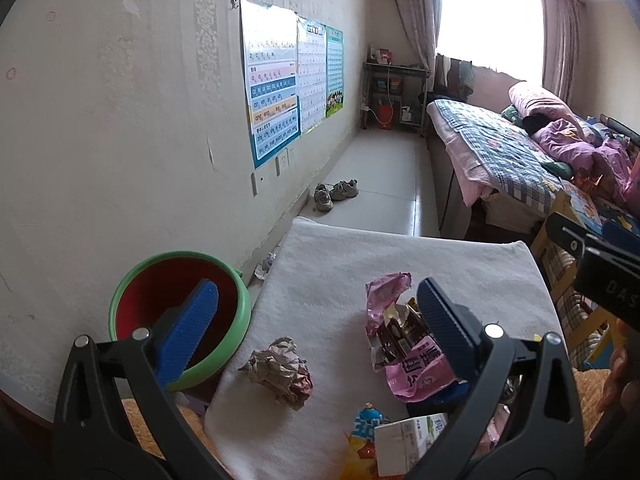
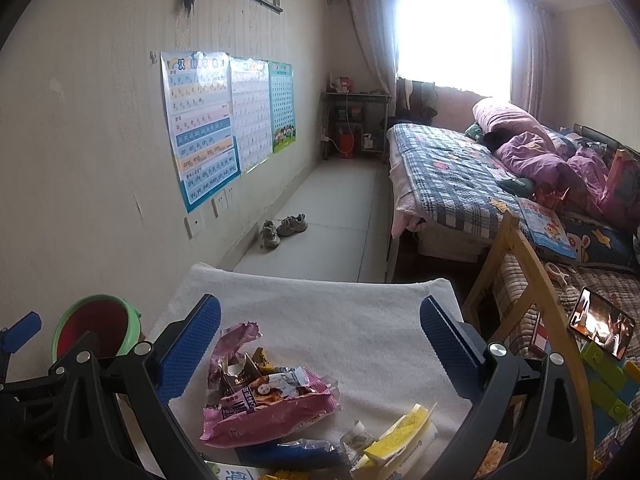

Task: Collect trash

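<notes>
A white towel (image 1: 400, 264) covers the table top and carries the trash. In the left wrist view my left gripper (image 1: 316, 312) is open above a crumpled brown paper ball (image 1: 280, 372), with a pink snack wrapper (image 1: 400, 344) by its right finger. A carton (image 1: 404, 444) and a blue-yellow wrapper (image 1: 366, 424) lie nearer. The green bin with a red inside (image 1: 180, 312) stands at the left. My right gripper (image 2: 320, 332) is open over the pink wrapper (image 2: 272, 400); yellow packets (image 2: 400, 436) and a blue wrapper (image 2: 288, 454) lie below. The bin (image 2: 100, 328) shows at left.
A wall with posters (image 2: 208, 128) runs along the left. Shoes (image 2: 284, 228) sit on the floor beyond the towel. A bed (image 2: 460, 176) and a wooden chair frame (image 2: 520, 264) stand to the right, with a lit phone (image 2: 600, 322) nearby. A paper scrap (image 1: 266, 266) lies on the floor.
</notes>
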Demonstrator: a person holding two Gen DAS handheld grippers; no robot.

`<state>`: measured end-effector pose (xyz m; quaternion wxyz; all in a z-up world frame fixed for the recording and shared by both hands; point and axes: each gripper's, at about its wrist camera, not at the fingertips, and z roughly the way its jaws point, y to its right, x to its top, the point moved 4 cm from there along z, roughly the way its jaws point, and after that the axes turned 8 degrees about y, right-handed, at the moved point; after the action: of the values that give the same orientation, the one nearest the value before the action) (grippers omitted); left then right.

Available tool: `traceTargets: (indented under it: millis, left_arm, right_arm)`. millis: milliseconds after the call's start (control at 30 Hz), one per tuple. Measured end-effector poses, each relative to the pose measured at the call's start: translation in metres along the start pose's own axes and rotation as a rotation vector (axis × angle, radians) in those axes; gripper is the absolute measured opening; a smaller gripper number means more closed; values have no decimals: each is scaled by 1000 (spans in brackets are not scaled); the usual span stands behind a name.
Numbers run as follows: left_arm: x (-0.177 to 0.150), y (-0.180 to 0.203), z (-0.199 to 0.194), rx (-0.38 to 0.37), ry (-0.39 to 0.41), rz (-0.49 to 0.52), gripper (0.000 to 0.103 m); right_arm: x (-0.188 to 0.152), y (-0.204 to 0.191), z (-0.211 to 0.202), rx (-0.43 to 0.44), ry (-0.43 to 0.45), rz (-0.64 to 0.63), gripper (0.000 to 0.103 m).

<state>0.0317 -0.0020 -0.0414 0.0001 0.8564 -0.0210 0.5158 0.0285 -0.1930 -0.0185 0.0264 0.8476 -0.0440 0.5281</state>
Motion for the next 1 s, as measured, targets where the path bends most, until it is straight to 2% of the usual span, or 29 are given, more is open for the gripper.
traceTargets:
  millis: [267,400,500,667,700,833,933,1000]
  left_arm:
    - [-5,0,4,-28,-40,-6,98]
    - [-10,3,7,-85,-64,14,98]
    - [-23,8,19,-160,-149,11,95]
    - [-51,29,43,-338,-359,-17,79]
    - [-58,33,45,-368,-399,-21,79]
    - [-83,43,40,-439,-501,7,79]
    - [-104,47,36,-464,-571,38,78]
    - [-117,50,38,-478,-626,26,71]
  right_arm:
    - [-2,1,5,1,-19,-8,96]
    - [-3,16,9,-21,-32,4,96]
    - [-10,38,18,-32,-89,43,96]
    - [-27,62,26,23,-172,87,96]
    - [-31,64,25,32,-189,94,94]
    - [-54,69,26,72,-265,103,88]
    - [-66,67,28,99,-308,115,84]
    - [-75,67,33,117,-347,143,80]
